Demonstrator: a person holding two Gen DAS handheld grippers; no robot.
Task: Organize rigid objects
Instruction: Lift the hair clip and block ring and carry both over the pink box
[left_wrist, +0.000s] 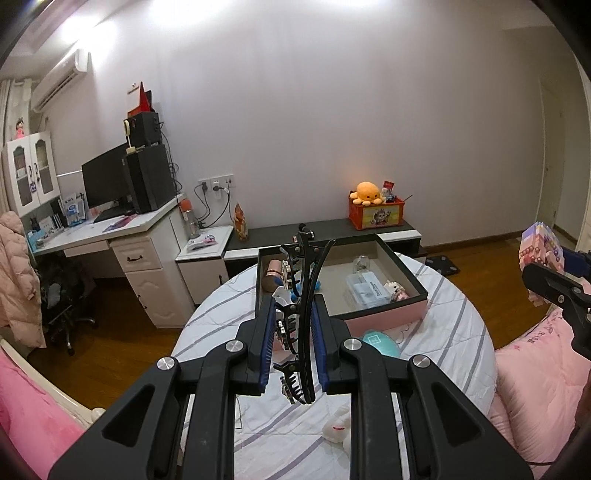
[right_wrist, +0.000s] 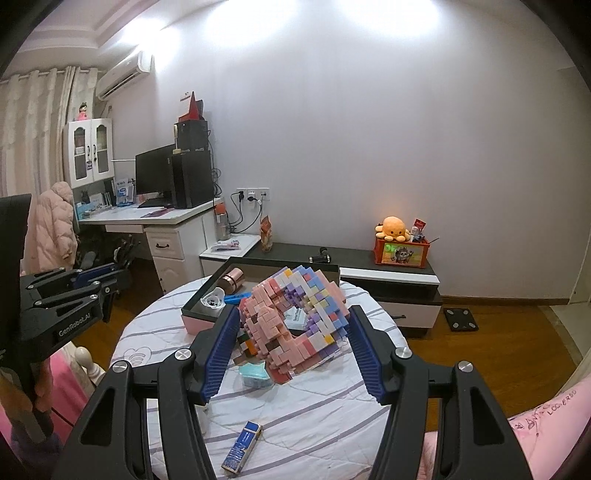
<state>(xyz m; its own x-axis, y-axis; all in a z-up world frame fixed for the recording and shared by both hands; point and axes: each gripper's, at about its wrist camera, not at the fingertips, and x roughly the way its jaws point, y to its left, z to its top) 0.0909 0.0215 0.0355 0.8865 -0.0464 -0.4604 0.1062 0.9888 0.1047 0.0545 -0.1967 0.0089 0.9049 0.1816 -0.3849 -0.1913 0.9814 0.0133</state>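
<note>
My left gripper (left_wrist: 293, 317) is shut on a black toothed hair clip (left_wrist: 306, 295), held above the striped bed cover. Beyond it lies an open pink box with a dark rim (left_wrist: 388, 314), holding a copper cylinder (left_wrist: 273, 275), a clear case (left_wrist: 365, 290) and a small block figure (left_wrist: 397, 291). My right gripper (right_wrist: 293, 328) is shut on a pink and purple ring-shaped block model (right_wrist: 295, 321), lifted over the bed. That model (left_wrist: 541, 247) and the right gripper's black body show at the right edge of the left wrist view. The same box (right_wrist: 199, 317) lies behind it.
On the striped cover (right_wrist: 314, 424) lie a teal case (right_wrist: 255, 374), a blue lighter-like box (right_wrist: 242, 446) and a white plush (left_wrist: 336, 428). A pink quilt (left_wrist: 535, 369) lies to the right. A desk (left_wrist: 122, 229), low cabinet (left_wrist: 332, 225) and orange toy crate (left_wrist: 375, 214) line the wall.
</note>
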